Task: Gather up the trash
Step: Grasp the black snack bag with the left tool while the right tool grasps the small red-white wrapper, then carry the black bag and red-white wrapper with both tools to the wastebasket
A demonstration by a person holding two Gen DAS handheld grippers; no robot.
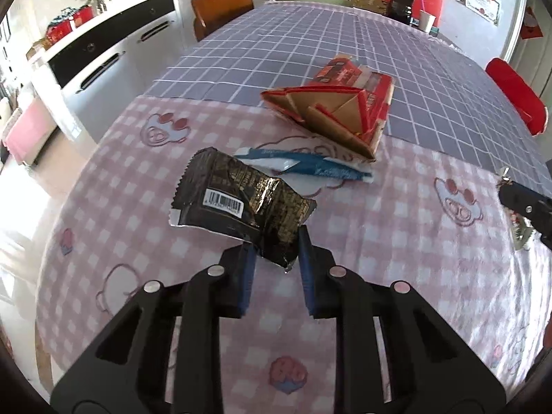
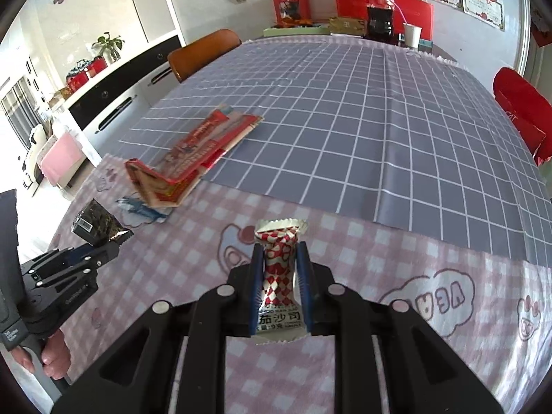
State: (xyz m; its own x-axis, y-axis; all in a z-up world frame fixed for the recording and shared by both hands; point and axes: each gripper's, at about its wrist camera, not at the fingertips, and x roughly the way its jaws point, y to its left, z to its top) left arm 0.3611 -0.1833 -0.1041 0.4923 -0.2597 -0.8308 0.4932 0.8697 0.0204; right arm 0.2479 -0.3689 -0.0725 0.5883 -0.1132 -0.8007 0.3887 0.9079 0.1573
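Note:
My left gripper (image 1: 277,246) is shut on the corner of a black foil snack wrapper (image 1: 238,200) and holds it above the pink checked cloth; it also shows in the right wrist view (image 2: 95,222). My right gripper (image 2: 278,258) is shut on a red-and-white sauce sachet (image 2: 279,276), which stands upright between the fingers; it shows at the right edge of the left wrist view (image 1: 517,220). A blue-and-white wrapper (image 1: 310,167) and a flattened red cardboard box (image 1: 341,107) lie on the table beyond the black wrapper.
The table (image 2: 379,120) has a grey grid cloth on its far half. A cola bottle (image 2: 379,3), a paper cup (image 2: 412,34) and red boxes stand at the far end. A brown chair (image 2: 203,51) is at the left, a red chair (image 2: 521,110) at the right.

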